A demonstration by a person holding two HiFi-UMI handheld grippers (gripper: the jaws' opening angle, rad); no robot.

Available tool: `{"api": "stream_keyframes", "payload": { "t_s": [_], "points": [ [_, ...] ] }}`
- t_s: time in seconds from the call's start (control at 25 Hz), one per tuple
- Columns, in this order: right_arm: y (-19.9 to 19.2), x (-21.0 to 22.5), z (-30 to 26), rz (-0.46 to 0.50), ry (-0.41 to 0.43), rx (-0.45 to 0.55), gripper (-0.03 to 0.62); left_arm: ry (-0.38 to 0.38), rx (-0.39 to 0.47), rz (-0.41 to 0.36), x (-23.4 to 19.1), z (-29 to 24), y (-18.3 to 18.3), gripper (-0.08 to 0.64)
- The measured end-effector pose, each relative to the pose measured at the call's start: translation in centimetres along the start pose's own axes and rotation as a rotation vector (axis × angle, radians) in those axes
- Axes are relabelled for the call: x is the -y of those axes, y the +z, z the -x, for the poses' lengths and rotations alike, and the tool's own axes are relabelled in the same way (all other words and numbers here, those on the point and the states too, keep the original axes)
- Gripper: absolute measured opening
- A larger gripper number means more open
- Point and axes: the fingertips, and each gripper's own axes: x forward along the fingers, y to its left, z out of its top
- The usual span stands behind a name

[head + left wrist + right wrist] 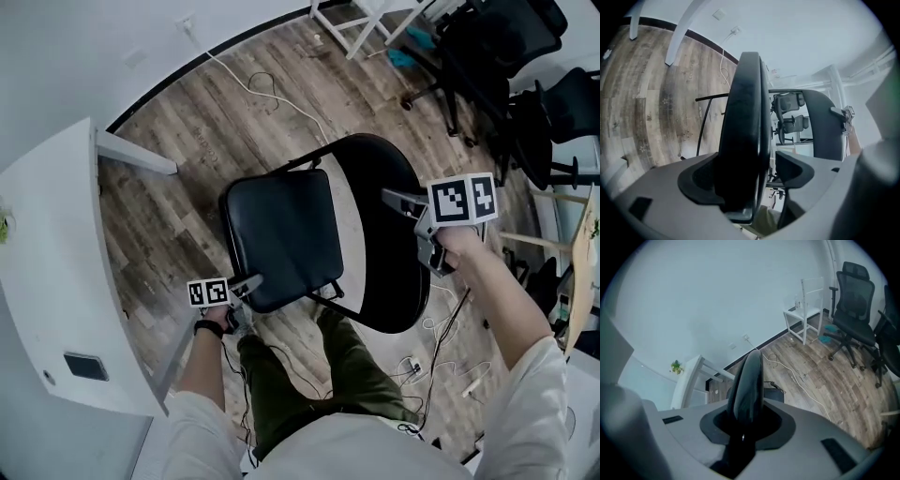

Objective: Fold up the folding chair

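Left claw (pixel 251 281): straddles the folding-chair seat (pixel 281 230) front edge loosely (gap at one pad (pixel 797 169)). Right claw (pixel 401 202): clamps the backrest (pixel 384 272) top.

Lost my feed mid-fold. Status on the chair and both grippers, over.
Left gripper open astride seat edge. Right gripper shut on backrest. Not yet folded flat. White table close at left.

Legible text, labels, brands, numbers, signs: none in any view; left marker cube (pixel 208 292): black-and-white square code patterns only, no letters or digits; right marker cube (pixel 462 200): likewise, patterns only; dark flat slab (pixel 84 366) on the white table (pixel 52 244): no print can be made out.
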Motion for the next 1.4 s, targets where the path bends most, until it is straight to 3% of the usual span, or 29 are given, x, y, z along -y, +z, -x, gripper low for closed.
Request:
{"api": "stream_keyframes", "payload": {
  "t_s": [0.56,0.76,1.4],
  "points": [
    [0.4,-0.5,5.5,0.003,-0.068,-0.018,0.089,0.064,-0.093,-0.100,15.6,-3.8,-3.3,0.376],
    [1.1,-0.2,7.1,0.005,-0.084,-0.013,0.092,0.044,-0.099,-0.124,20.1,-5.7,-3.4,0.380],
    [1.4,0.4,9.2,0.003,-0.108,-0.027,0.098,0.024,-0.157,-0.151,27.4,-9.9,-5.0,0.382]
  ]
}}
